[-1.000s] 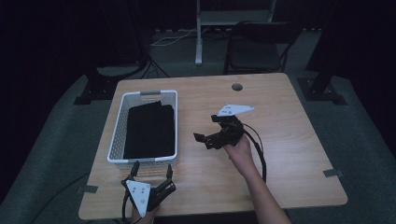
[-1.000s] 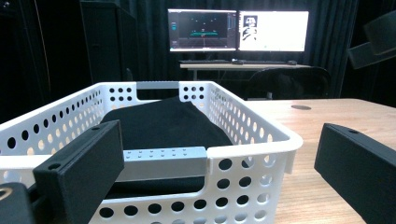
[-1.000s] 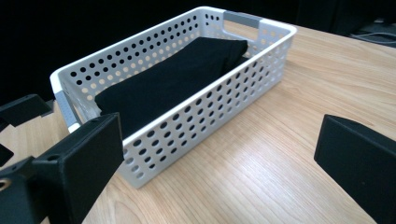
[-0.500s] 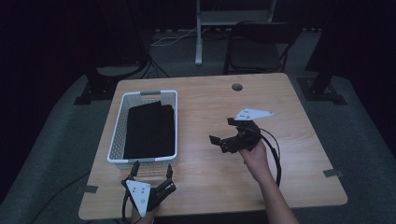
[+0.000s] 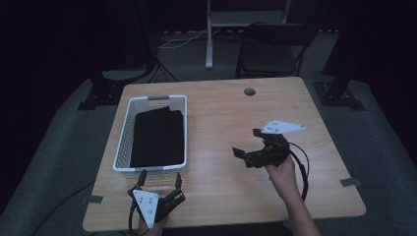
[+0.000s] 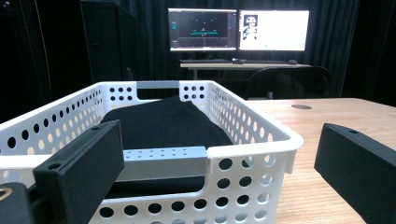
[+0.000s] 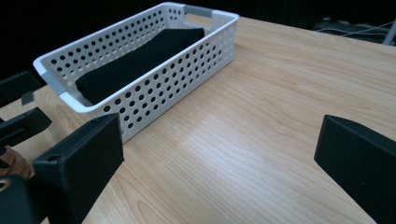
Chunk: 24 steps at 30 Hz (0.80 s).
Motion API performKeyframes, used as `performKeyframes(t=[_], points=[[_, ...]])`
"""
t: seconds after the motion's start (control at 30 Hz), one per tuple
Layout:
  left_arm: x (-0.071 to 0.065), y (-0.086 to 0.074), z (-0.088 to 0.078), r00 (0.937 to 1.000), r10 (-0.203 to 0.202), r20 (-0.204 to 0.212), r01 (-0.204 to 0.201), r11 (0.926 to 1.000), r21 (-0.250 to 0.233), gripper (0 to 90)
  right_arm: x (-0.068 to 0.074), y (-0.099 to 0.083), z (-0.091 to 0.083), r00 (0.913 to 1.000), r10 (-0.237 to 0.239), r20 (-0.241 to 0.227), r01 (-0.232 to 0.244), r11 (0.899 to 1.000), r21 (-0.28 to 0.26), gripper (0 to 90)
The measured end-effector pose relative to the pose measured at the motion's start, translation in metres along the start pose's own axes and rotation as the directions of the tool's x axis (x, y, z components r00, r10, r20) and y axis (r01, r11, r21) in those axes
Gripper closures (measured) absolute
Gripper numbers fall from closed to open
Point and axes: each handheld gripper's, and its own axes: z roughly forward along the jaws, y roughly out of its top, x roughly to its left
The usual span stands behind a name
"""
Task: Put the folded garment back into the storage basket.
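Nearest the person, at about seven o'clock on the counter (image 5: 221, 118), the left gripper (image 5: 158, 189) sits low with its jaws spread wide and empty, pointed straight at the short near wall of the white basket (image 5: 124, 147); in the left gripper view that wall and its grey handle (image 6: 163, 156) stand just ahead between the jaws, not touched. Over at about four o'clock the right gripper (image 5: 248, 147) hovers above bare wood, jaws likewise wide apart and holding nothing, aimed toward the basket (image 7: 140, 79) but well apart from it. Farther out, at about ten o'clock, the folded black cloth (image 5: 156, 136) lies flat inside the basket, covering most of its floor; the left gripper view shows it mounded a little, reaching about to the rim. By the look of it, the cloth is already packed away and both grippers are free, so the placing seems done. What may remain is shifting the basket itself, if anything at all.
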Motion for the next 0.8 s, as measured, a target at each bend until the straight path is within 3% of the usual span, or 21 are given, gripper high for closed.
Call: performKeyframes(t=[0.37,0.8], points=[[0.0,0.0,0.0,1.0,0.0,0.0,0.0,1.0,0.001,2.6,-0.015,-0.014,-0.026,0.9984,0.042,0.038,-0.041,0.999,-0.026,1.0],[0.0,0.0,0.0,1.0,0.001,-0.002,-0.001,1.0,0.0,2.6,-0.025,-0.032,-0.05,0.9955,0.051,0.079,-0.047,0.998,-0.05,1.0]])
